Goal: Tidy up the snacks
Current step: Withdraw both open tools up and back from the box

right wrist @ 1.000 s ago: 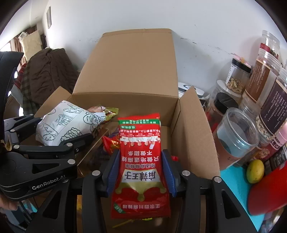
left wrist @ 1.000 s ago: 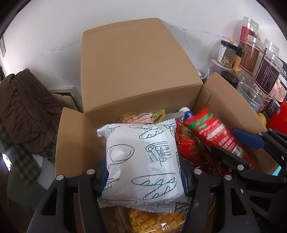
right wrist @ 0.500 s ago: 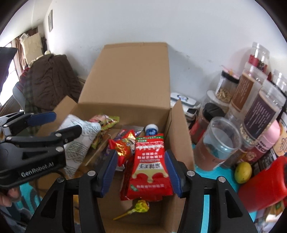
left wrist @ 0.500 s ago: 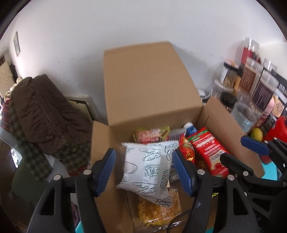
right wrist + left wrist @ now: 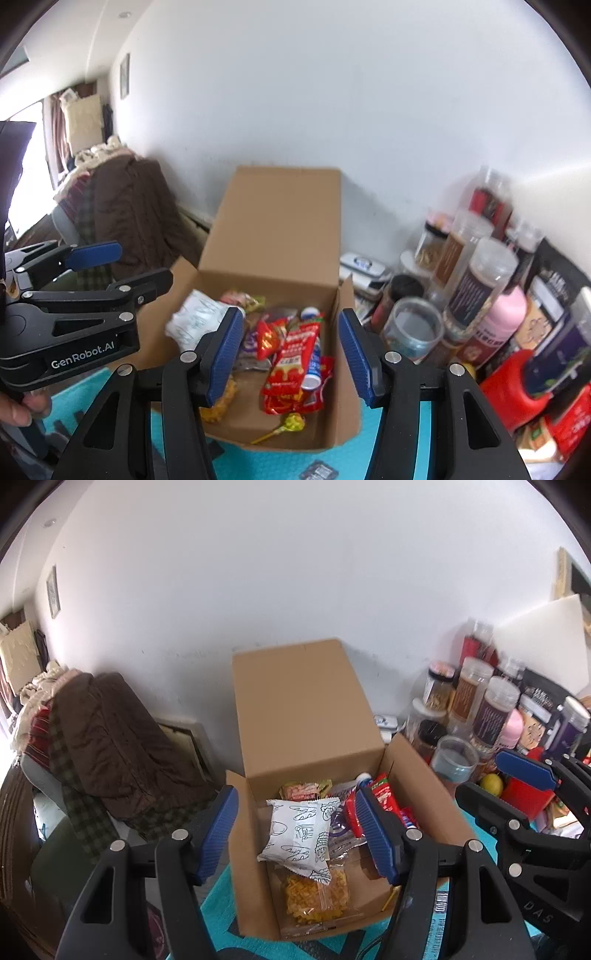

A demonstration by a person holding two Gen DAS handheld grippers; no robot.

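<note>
An open cardboard box (image 5: 306,709) stands on a teal mat with its back flap raised. Inside, a white packet with bread drawings (image 5: 297,834) lies on a clear bag of yellow crisps (image 5: 314,897). To their right lies a red snack packet (image 5: 293,354) among other wrappers, with a yellow lollipop (image 5: 291,422) near the front. My left gripper (image 5: 295,801) hangs open above the white packet, holding nothing. My right gripper (image 5: 291,317) hangs open above the red packet, also holding nothing. Each gripper shows at the edge of the other's view.
Several tall jars (image 5: 476,280), a clear cup (image 5: 413,328), a red container (image 5: 506,384) and a lemon (image 5: 491,784) crowd the right side next to the box. A brown coat (image 5: 110,738) is draped over a chair at the left. A hand (image 5: 22,406) holds the left gripper.
Both grippers let go of their packets, which now lie in the box. Both then rose and drew back, so the box looks smaller and lower.
</note>
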